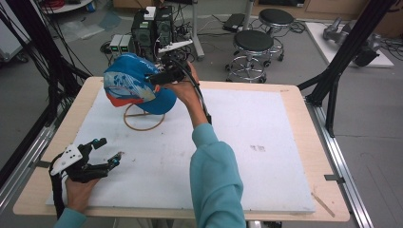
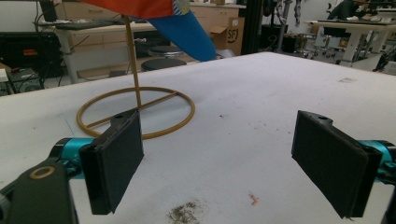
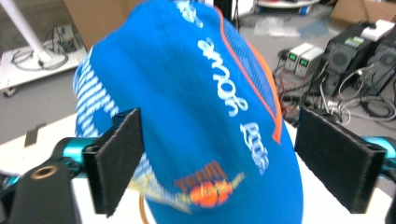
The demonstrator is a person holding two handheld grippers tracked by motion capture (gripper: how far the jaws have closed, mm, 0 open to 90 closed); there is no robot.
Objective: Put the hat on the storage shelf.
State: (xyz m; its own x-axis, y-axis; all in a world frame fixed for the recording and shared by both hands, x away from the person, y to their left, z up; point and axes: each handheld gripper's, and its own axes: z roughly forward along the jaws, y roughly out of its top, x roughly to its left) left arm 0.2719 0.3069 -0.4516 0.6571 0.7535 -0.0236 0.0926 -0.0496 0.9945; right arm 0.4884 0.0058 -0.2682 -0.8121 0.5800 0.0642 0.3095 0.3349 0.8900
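on the far left of the counter (image 1: 266, 142), my blue cap (image 1: 130, 85) with orange trim and white lettering sits atop the gold wire stand (image 1: 142, 118). i judge it just placed; next i'd back off. my right tongs (image 1: 164, 76) are spread around it, my left tongs (image 1: 102, 152) spread and empty, near left.

Between the right gripper's (image 3: 219, 163) black pads, the cap (image 3: 196, 107) is bright blue with white lettering, white stripes, an orange seam line and an orange-yellow logo; its underside is orange. Ahead of the left gripper (image 2: 219, 163), a mustard-gold stand (image 2: 135, 112) rests on the white desk (image 2: 261, 112).
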